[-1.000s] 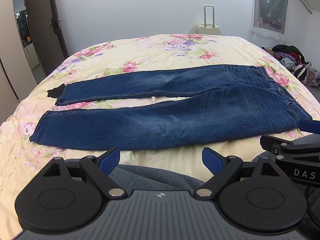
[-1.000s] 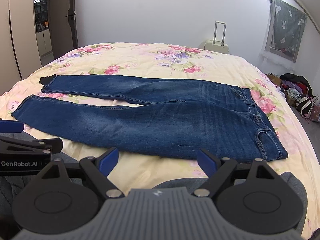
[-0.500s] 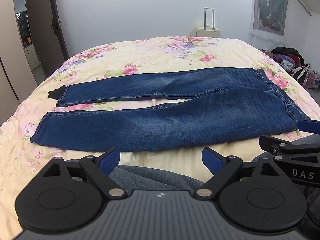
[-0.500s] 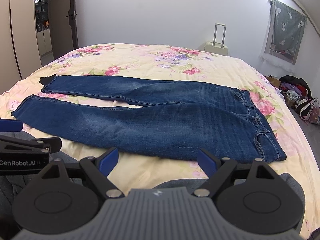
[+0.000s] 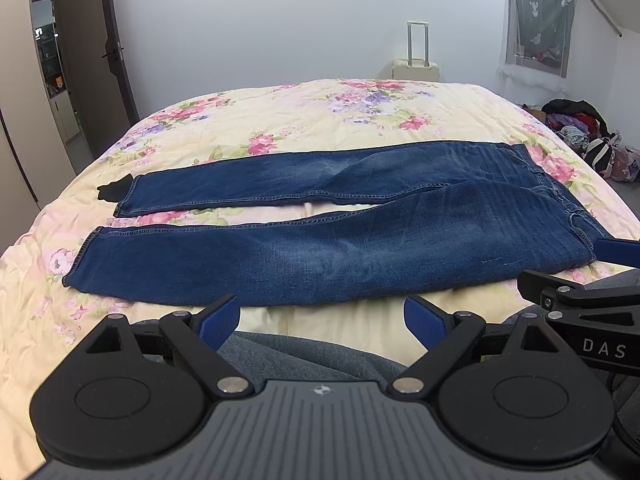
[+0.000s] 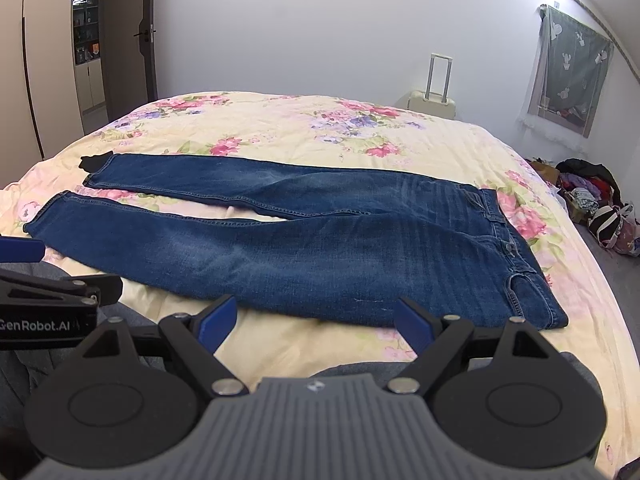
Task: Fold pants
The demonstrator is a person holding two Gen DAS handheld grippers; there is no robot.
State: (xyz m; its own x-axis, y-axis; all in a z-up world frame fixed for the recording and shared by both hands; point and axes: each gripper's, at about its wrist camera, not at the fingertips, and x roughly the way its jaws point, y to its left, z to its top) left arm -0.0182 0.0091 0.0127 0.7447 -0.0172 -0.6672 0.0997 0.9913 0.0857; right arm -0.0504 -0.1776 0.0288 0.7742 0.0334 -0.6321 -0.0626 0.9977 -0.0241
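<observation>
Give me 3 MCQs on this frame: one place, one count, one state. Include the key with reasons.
1. On which side do the waistband of the blue denim jeans lie on the floral yellow bedspread?
A. right
B. left
C. far edge

2. How many jean legs are laid out apart?
A. one
B. two
C. three

3. What state is the right gripper in?
A. shut on the jeans
B. shut, empty
C. open, empty

Key: A, the waistband with its button sits at the right end, hems at the left. B, two legs show with a strip of bedspread between them. C, its blue pads stand wide apart short of the near jeans edge; the left gripper looks the same.
</observation>
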